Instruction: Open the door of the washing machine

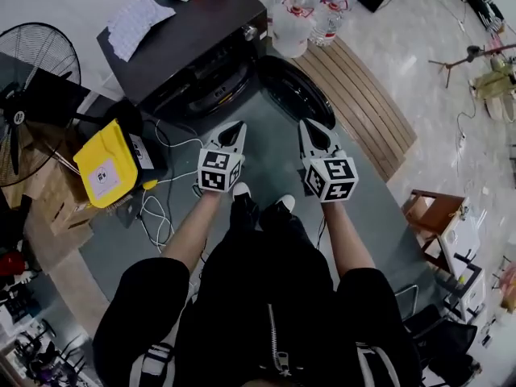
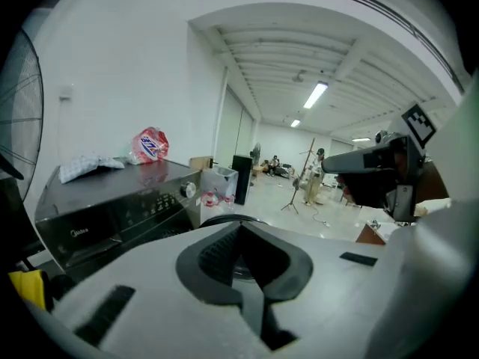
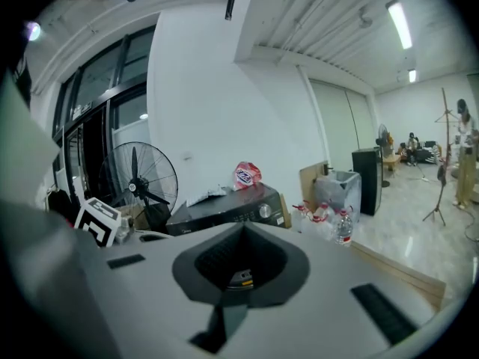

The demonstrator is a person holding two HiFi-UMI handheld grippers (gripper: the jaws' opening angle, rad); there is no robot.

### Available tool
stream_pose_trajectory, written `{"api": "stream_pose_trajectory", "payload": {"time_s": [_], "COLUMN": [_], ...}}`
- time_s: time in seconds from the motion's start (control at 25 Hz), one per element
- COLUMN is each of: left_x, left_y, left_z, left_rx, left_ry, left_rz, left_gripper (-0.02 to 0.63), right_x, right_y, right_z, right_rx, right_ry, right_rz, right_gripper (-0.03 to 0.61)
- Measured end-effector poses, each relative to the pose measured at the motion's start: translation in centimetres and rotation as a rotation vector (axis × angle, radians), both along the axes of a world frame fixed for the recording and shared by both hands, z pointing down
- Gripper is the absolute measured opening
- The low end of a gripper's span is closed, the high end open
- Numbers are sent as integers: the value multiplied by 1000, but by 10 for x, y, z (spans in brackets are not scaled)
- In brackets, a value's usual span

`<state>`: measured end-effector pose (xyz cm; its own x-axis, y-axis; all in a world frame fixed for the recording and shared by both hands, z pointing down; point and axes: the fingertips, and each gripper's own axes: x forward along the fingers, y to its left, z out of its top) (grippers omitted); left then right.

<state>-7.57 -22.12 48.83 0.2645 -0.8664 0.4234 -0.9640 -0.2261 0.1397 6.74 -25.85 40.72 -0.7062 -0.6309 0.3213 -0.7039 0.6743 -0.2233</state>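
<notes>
Grey floor mat (image 1: 379,216): carries the person's stance and the ground in front of the machine; the footing looks sound and the way straight ahead is open. Washing machine (image 1: 181,35): dark front-loader at the top of the head view, well apart from both tools. Wooden platform (image 1: 363,95): its edge runs just beside the mat on the right and is a trip line for any sidestep that way. Standing fan (image 1: 36,63) and cardboard boxes (image 1: 44,208) close off the left side. Door (image 1: 294,93): round, dark, and by appearance already swung out from the drum mouth toward the platform, so the task is judged done or nearly so. If more swing is wanted, press on the door's free rim, follow its arc, and stop short of the platform and the water bottles (image 1: 294,18). Yellow case (image 1: 105,164) and loose cables (image 1: 157,208) lie near the left foot; keep steps off them. Left gripper (image 1: 238,129): jaws pressed together, nothing between them. Right gripper (image 1: 310,129): likewise closed and empty. Both hang side by side above the mat, touching nothing
</notes>
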Motion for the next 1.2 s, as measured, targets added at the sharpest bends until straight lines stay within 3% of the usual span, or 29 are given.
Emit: {"api": "stream_pose_trajectory", "payload": {"time_s": [0.52, 1.2], "left_x": [-65, -105], "left_y": [34, 37], "left_z": [-81, -83], "left_rx": [157, 173], "left_ry": [-43, -19], "left_rz": [-40, -68], "left_gripper": [3, 3], "right_x": [-73, -112], "right_y": [13, 14], "right_z": [-39, -34], "right_rx": [106, 111], "right_ry": [6, 26], "right_rz": [-82, -105], "right_gripper": [2, 2]}}
